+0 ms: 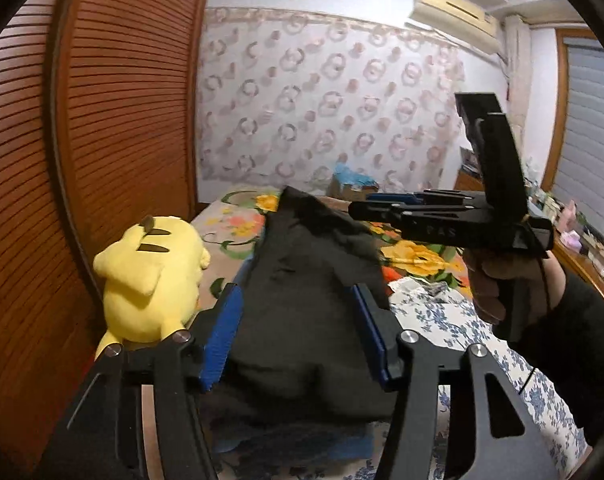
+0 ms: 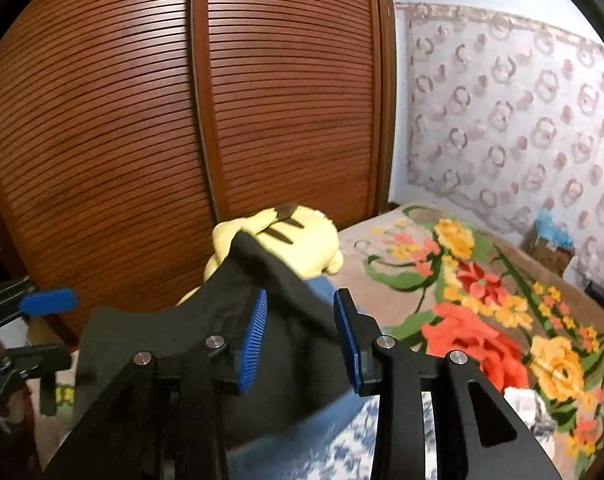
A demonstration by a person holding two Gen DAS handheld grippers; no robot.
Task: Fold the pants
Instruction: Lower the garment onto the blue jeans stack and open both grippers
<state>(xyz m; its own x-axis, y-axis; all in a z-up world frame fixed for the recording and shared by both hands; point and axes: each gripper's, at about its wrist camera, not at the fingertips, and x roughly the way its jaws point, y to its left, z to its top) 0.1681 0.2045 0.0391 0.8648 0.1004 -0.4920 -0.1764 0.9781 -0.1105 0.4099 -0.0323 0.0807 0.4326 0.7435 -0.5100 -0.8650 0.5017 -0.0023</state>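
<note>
My left gripper (image 1: 297, 328) stands wide, its blue pads (image 1: 221, 340) spread well apart with the black pants (image 1: 314, 276) bulging up between them; the cloth lies against the inner faces of both pads, yet the jaws are not pinching it. My right gripper (image 2: 302, 340) is narrower but also parted, and a raised fold of the pants (image 2: 277, 276) crosses the gap between its pads (image 2: 253, 340), brushing the left one; whether it bears on the right pad I cannot tell. From the left wrist I see the right gripper (image 1: 386, 208) side-on, reaching in level over the far edge of the pants, with the letters "PAS" embossed on its black body, the only writing I can read. The person's right hand (image 1: 498, 284) wraps the pistol handle below it, sleeve dark, wrist roughly level. The pants sit in a loose heap on the bed, partly over blue fabric, with the floral blanket (image 2: 482, 280) beyond and a blue-and-white print sheet (image 1: 442, 320) near me. A yellow plush toy (image 1: 153, 276) lies just beside the pants on the left, against the slatted wooden wardrobe (image 2: 181, 120). In the right wrist view the left gripper's blue fingertip (image 2: 49, 302) shows at the left edge.
</note>
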